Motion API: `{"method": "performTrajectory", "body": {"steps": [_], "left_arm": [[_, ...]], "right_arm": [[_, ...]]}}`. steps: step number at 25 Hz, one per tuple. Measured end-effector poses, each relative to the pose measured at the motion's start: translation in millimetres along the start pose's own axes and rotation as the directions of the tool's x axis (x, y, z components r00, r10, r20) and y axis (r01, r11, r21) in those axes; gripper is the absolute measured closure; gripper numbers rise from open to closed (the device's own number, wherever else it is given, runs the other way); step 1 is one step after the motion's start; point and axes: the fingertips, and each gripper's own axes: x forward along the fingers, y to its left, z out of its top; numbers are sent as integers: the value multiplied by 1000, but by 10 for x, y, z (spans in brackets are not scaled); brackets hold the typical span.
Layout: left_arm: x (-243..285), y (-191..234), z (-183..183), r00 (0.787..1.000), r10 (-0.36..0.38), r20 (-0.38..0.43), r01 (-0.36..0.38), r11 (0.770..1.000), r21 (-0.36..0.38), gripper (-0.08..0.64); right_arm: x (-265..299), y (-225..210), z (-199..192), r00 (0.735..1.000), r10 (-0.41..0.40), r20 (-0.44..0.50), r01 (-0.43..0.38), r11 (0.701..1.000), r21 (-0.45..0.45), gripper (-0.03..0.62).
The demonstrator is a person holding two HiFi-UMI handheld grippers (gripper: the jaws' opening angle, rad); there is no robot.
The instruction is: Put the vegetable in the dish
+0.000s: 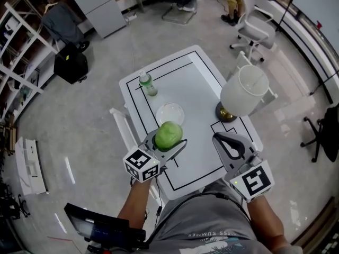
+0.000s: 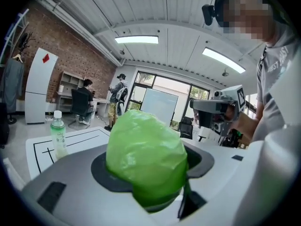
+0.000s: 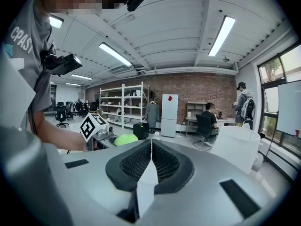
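A round green vegetable, like a small cabbage, is clamped between the jaws of my left gripper and held above the near part of the white table. It fills the middle of the left gripper view as a green ball. The clear glass dish lies empty on the table just beyond the vegetable. My right gripper hovers at the table's near right edge, its jaws pressed together with nothing between them; its own view shows the pads meeting and the vegetable far to the left.
A plastic bottle with a green label stands at the far left of the table. A white lamp on a brass base stands at the right edge. Chairs and people are across the room; shelves line the left wall.
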Motion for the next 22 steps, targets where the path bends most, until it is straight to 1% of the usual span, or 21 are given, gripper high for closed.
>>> {"method": "performTrajectory", "body": {"steps": [2,4,6,9,14,17,22], "left_arm": [[85,142,-104,999,-2,-37,1,1000,-21,285],[194,286,-252,997,-10,-79,5,998,-60,285],[312,434,-404,993,-14,-116,2,995,-104,285],[460,679,-604,984,-13,-176,-13,990,-144,284],[666,1004,-839,961,-38,-273,-11,984,-178,284],[786,1141,-1009,945,-75,-317,0,973,-230,284],[926,1366,-1353,911,-125,-394,12,961,-276,284]], "right_arm": [[91,-54,-49,1000,14,-11,-14,1000,3,584],[180,-101,-114,999,34,-23,-34,999,2,584],[255,-160,-179,998,51,-41,-51,999,0,584],[355,-232,-253,995,77,-57,-77,997,11,584],[447,-339,-354,990,108,-87,-107,994,19,584],[485,-377,-461,986,124,-112,-121,992,31,584],[625,-385,-682,977,148,-152,-145,989,35,584]]}}
